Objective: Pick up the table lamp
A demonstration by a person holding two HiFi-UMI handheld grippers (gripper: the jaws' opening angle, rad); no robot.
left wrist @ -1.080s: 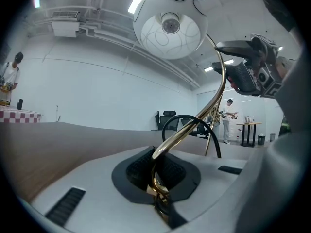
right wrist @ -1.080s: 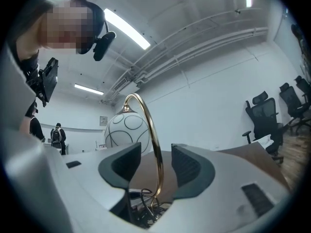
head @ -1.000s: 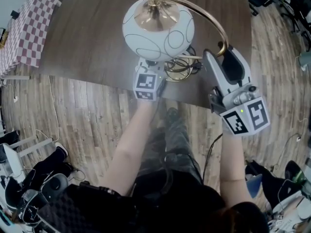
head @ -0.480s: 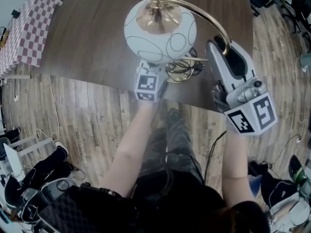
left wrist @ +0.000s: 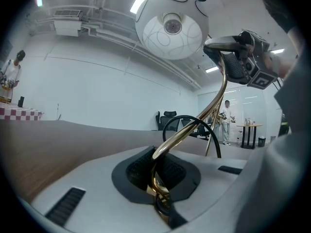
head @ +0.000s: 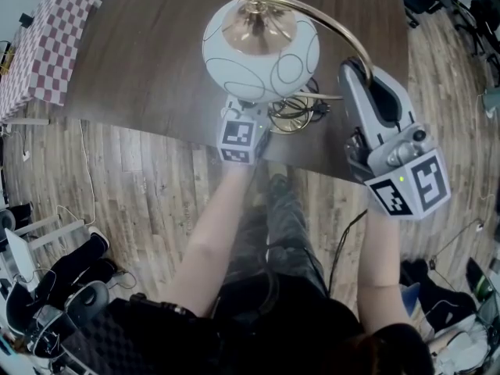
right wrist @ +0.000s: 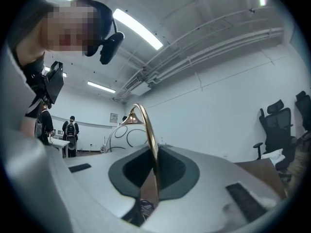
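A lab-like workroom: bare white walls (left wrist: 97, 93), ceiling strip lights (right wrist: 138, 29), office chairs (right wrist: 278, 125).

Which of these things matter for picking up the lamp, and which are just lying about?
In the job: table lamp; left gripper, shut on its stem; right gripper, jaws closing round its gold arm.
Just lying about: checkered cloth; office chair.

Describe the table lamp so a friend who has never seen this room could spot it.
Look at the dark wooden table, near the person's edge. The table lamp is there: a curved brass arm arcs over and hangs a round white shade. Thin circles drawn on that globe set it apart from the checked cloth alongside.
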